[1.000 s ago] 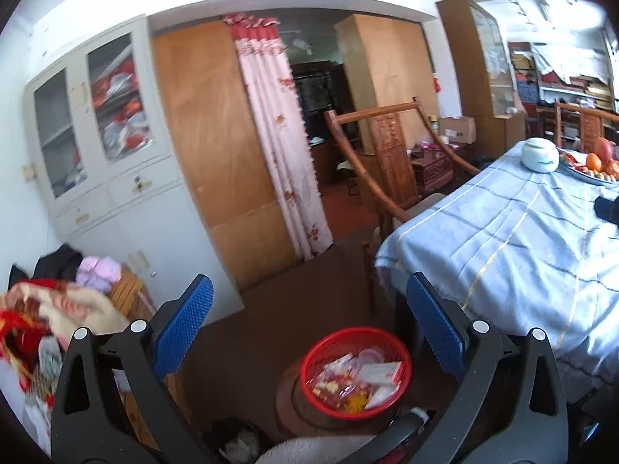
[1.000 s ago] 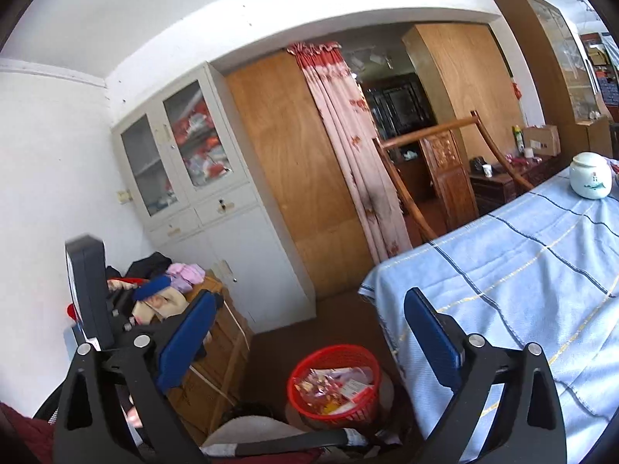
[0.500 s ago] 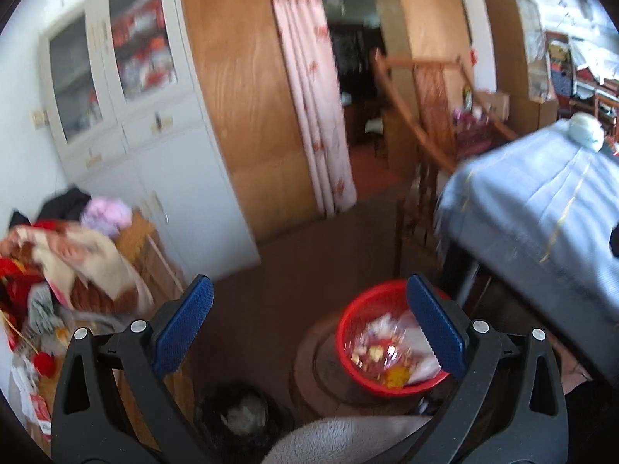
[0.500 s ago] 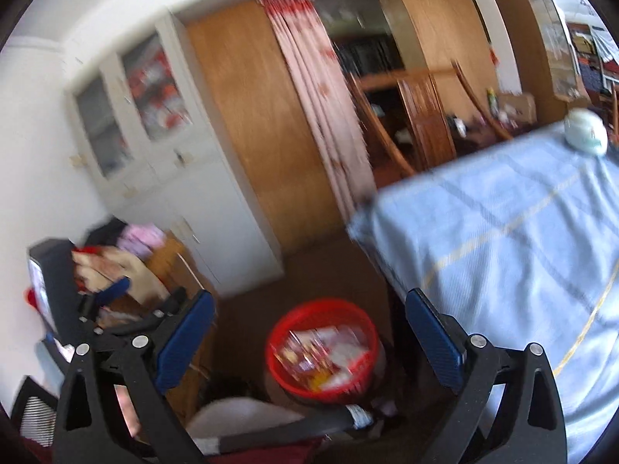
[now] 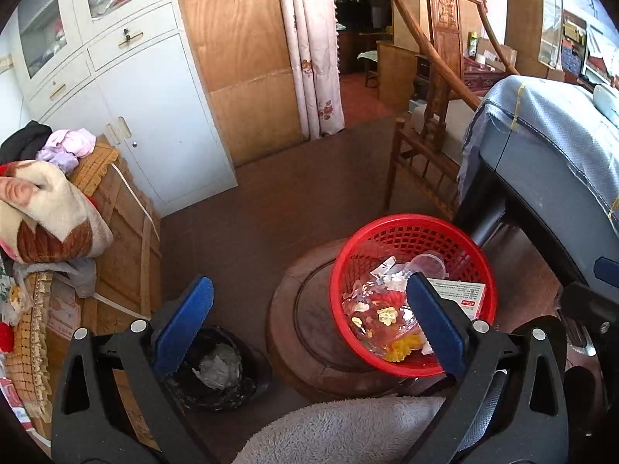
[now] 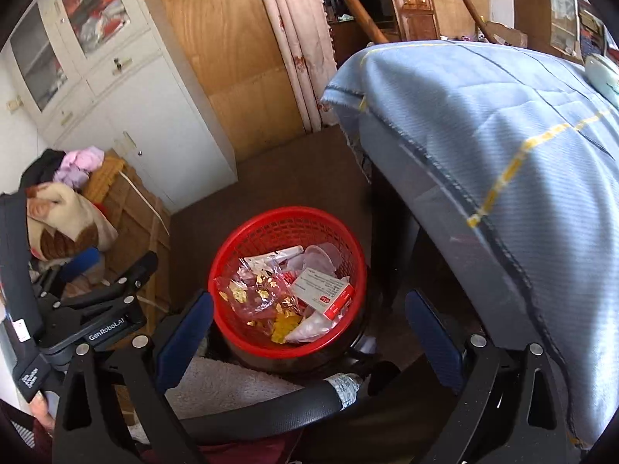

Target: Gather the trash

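Right gripper and left gripper: both spread wide, nothing held.
Red basket of trash sits on a round wooden stool beside the table. I judge it lies ahead and below: centred for the right, right of centre for the left.

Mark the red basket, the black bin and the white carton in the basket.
red basket (image 6: 232,266): right wrist view, inner mesh wall.
black bin (image 5: 253,359): left wrist view, liner at rim.
white carton (image 6: 321,284): right wrist view, printed top face.
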`<action>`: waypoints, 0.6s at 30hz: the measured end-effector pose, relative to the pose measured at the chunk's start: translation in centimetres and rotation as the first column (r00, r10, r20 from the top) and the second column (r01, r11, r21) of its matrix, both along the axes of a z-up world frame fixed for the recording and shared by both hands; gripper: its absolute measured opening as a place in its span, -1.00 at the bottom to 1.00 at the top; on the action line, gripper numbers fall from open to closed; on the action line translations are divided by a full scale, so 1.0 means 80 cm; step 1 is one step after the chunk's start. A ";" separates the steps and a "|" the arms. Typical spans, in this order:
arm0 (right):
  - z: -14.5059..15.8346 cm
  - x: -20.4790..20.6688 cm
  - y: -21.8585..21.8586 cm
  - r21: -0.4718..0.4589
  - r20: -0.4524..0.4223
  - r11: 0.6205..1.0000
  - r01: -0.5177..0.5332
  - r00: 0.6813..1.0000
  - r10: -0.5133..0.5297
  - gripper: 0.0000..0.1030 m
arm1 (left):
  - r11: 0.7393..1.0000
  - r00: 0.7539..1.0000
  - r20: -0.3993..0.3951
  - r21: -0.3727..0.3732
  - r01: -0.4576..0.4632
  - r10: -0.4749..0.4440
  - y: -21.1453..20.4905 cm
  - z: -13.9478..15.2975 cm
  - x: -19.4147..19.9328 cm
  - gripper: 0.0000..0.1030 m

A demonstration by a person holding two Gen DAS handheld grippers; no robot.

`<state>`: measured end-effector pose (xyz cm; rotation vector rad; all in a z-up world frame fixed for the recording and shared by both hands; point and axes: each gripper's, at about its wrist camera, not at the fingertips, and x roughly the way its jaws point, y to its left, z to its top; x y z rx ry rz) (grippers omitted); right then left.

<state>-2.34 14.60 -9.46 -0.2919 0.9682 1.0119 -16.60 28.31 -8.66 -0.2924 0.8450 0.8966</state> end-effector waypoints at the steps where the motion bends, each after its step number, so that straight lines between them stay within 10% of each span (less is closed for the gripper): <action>1: -0.001 -0.002 0.002 -0.009 0.012 1.000 -0.004 1.000 0.005 0.89 | 1.000 1.000 0.003 -0.009 0.002 -0.001 0.003 -0.001 0.000 0.87; 18: -0.009 -0.011 0.003 -0.047 0.037 0.999 -0.012 0.999 0.014 0.89 | 0.999 1.000 0.017 -0.037 0.016 -0.016 0.003 -0.002 0.005 0.87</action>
